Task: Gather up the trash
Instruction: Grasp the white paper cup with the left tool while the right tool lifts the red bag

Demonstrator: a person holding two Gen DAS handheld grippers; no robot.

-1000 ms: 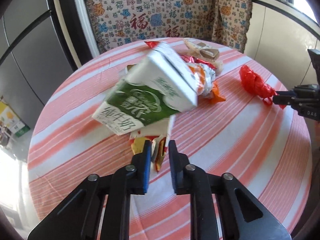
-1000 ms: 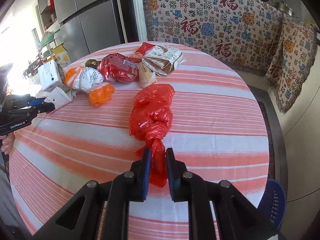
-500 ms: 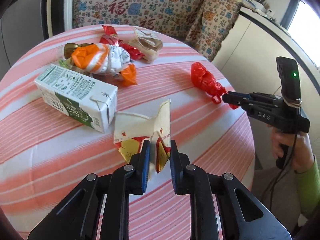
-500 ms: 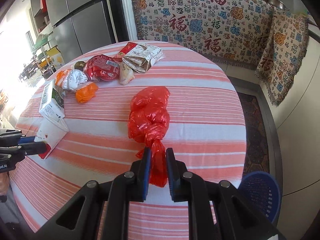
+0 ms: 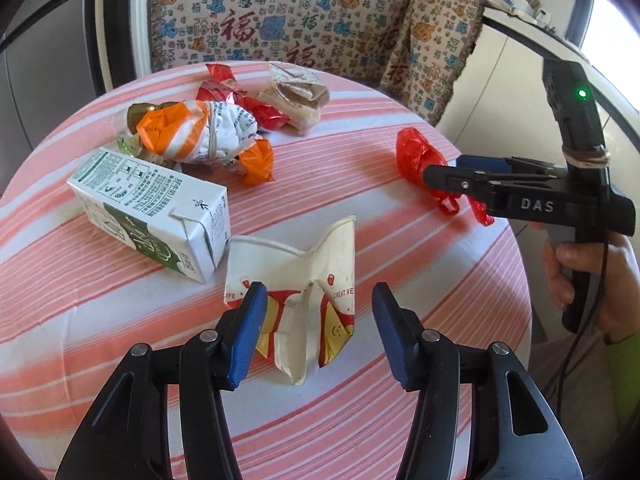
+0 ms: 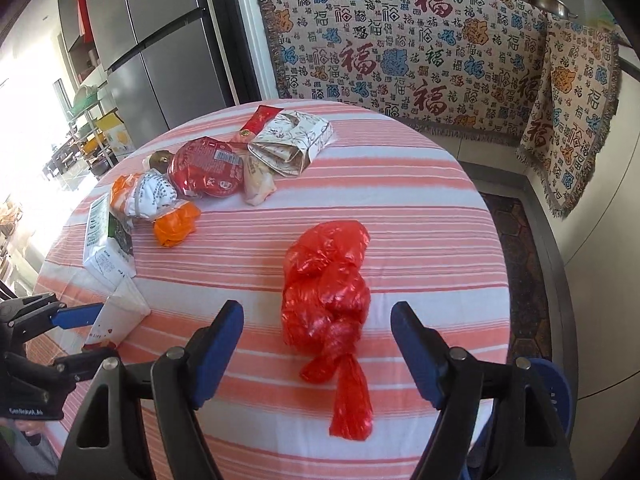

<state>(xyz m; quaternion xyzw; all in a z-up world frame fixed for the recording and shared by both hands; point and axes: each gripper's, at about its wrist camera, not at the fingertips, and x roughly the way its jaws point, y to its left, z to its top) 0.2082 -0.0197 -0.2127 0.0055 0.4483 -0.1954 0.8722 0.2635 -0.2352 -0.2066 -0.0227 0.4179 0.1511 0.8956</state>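
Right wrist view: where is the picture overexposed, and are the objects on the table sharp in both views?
Right wrist view: the far left edge is blown out white by daylight; the red plastic bag is sharp, with glossy highlights. Left wrist view: the crushed paper cup and the milk carton are sharp; a window at the upper right is overexposed; straight lines bend near the edges.

A tablecloth (image 6: 400, 208) striped orange-pink and white. Between blue-padded black jaws, a shiny red bag (image 6: 326, 292). Between the other blue jaws, a cream cup (image 5: 298, 276) printed red and yellow. Beyond its left jaw, a white-and-green carton (image 5: 154, 216).
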